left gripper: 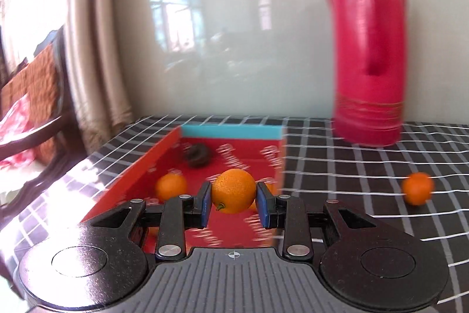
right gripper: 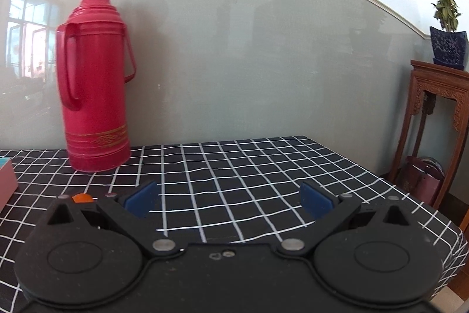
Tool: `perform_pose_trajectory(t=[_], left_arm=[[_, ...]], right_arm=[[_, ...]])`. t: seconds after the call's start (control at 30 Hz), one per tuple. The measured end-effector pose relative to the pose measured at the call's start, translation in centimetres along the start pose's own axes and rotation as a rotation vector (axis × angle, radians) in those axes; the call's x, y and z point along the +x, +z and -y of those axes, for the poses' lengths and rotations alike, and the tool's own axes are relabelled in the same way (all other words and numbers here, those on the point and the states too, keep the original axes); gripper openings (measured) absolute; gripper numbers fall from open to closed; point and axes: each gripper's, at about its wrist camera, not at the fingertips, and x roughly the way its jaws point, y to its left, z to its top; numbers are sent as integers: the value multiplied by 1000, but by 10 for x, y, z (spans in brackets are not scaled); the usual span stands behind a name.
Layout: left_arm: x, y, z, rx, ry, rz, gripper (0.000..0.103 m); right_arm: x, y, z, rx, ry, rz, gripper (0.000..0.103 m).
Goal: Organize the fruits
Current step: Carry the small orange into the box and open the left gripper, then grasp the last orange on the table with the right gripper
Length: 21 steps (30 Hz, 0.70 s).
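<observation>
Left tool (left gripper: 233, 206) clenched on an orange (left gripper: 233, 191) above the red box (left gripper: 164, 160). Right tool (right gripper: 228, 200) released, over the checked counter (right gripper: 263, 166); another orange (left gripper: 417, 188) lies right of the box.

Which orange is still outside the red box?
The lone orange lying on the checked tablecloth, right of the red box. One other sits inside the box; another is gripped in the left claw above it.

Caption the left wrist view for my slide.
Left claw holds an orange above the red box.
</observation>
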Motion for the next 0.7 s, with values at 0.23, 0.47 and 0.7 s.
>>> perform_pose_trajectory(t=[0.23,0.47,0.7], left_arm=[[20,-5,-35,-69,13,-102,32],[22,-10,-48,-106,6,-124,49],[1,-9,-59,-108,49,-27,90]], right_arm=[[-2,0,-33,-34,66,5,97],[-4,-1,-63,-68,122,4,97],[-9,-1,-86,-88,177,15,97]])
